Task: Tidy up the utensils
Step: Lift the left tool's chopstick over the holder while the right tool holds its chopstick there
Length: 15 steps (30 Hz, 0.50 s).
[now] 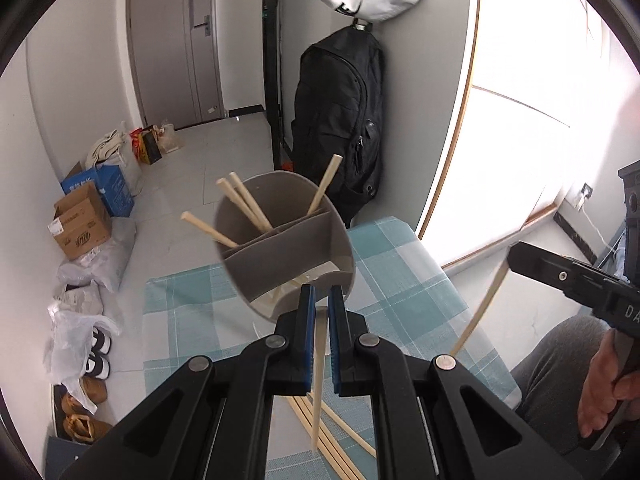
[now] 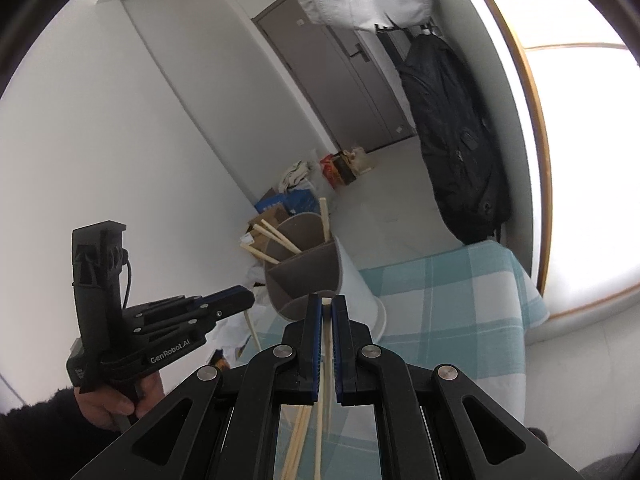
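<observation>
The left gripper [image 1: 321, 300], low in the middle of the left wrist view, is clamped on a pale chopstick [image 1: 319, 376] that hangs down between its blue pads; the right gripper [image 2: 327, 308] likewise pinches a second chopstick [image 2: 325, 360] in the lower middle of its own view; just beyond both stands a grey divided holder [image 1: 280, 240], mid-frame on the checked tablecloth [image 1: 400, 280], with four chopsticks [image 1: 248, 204] leaning from its far compartments; more loose chopsticks [image 1: 340, 440] lie on the cloth at the bottom of the frame; a black backpack [image 1: 340, 120] hangs in the upper middle.
</observation>
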Motion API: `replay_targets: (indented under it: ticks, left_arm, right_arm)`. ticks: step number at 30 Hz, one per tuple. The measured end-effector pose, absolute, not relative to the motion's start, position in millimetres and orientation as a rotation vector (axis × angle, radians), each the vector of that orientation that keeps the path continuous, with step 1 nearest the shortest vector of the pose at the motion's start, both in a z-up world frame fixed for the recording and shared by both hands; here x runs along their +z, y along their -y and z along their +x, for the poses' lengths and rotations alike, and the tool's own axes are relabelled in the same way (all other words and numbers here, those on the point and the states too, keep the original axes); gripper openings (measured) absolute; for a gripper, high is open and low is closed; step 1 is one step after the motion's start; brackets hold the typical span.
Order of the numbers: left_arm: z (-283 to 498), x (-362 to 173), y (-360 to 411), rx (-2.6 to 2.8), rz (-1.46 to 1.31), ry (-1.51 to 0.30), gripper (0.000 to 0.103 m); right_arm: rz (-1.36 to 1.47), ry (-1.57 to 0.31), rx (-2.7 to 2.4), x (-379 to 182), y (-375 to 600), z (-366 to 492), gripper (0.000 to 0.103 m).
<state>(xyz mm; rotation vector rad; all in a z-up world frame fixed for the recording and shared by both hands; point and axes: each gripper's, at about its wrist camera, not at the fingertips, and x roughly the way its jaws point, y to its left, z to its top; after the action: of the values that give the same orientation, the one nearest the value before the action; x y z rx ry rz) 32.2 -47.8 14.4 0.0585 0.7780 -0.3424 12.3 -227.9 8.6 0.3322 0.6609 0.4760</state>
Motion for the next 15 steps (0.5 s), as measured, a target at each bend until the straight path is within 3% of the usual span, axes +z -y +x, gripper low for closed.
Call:
replay_targets:
  ticks: [15]
  left_arm:
    - [34, 69, 9, -0.284, -0.155, -0.662, 0.002]
  right_arm:
    - [0.194, -0.611, 0.548, 72, 173, 48, 0.004]
